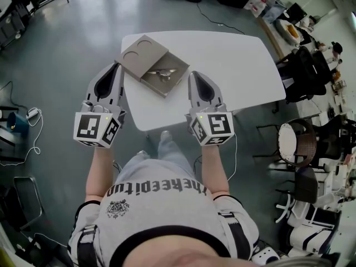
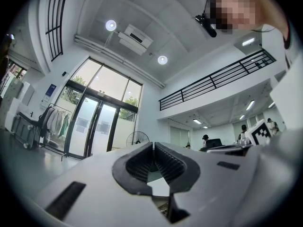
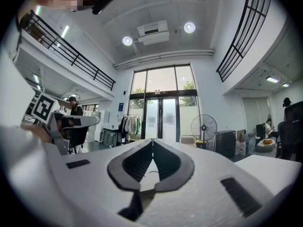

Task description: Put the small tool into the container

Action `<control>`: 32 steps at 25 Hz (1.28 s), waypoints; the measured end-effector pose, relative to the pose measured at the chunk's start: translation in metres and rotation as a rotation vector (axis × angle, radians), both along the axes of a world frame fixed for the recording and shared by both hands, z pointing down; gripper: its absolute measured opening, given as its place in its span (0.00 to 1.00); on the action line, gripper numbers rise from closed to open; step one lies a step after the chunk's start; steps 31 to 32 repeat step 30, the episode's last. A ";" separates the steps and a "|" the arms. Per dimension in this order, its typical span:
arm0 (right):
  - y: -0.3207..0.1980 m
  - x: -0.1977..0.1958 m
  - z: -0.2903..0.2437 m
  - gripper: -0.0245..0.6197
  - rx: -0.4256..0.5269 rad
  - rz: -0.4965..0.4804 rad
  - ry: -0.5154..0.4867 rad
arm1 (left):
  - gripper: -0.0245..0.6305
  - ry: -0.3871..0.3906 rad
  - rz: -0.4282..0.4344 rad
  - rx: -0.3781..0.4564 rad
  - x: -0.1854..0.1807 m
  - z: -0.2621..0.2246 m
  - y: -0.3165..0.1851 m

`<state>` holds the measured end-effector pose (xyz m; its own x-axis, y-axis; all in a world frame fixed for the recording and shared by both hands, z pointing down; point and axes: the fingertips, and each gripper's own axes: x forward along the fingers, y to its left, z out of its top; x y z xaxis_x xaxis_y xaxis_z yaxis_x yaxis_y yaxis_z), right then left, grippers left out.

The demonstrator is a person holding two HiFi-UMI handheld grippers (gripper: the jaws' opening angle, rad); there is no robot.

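- Jaws of right gripper (image 3: 152, 143) are closed on nothing; left gripper (image 2: 152, 148) likewise.
- Small metal tool (image 1: 165, 73) lies inside flat grey-brown cardboard container (image 1: 139, 57), toward the near-left edge of the white table (image 1: 233, 65).
- Placement looks done (my judgement); withdraw without nudging the container.

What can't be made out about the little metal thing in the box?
- Small tool: too tiny in the head view to name its kind or see whether it sits fully in the container.
- Tool and container: absent from both gripper views, which look out at the room.
- Underside of the table: hidden by its top, head view.
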<state>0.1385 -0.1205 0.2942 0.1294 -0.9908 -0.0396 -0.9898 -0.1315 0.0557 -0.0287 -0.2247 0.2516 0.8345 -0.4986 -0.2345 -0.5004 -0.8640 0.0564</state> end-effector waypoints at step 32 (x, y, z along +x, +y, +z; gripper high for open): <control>0.003 -0.022 -0.003 0.04 0.040 0.006 -0.023 | 0.06 0.018 -0.021 -0.016 -0.032 0.004 0.002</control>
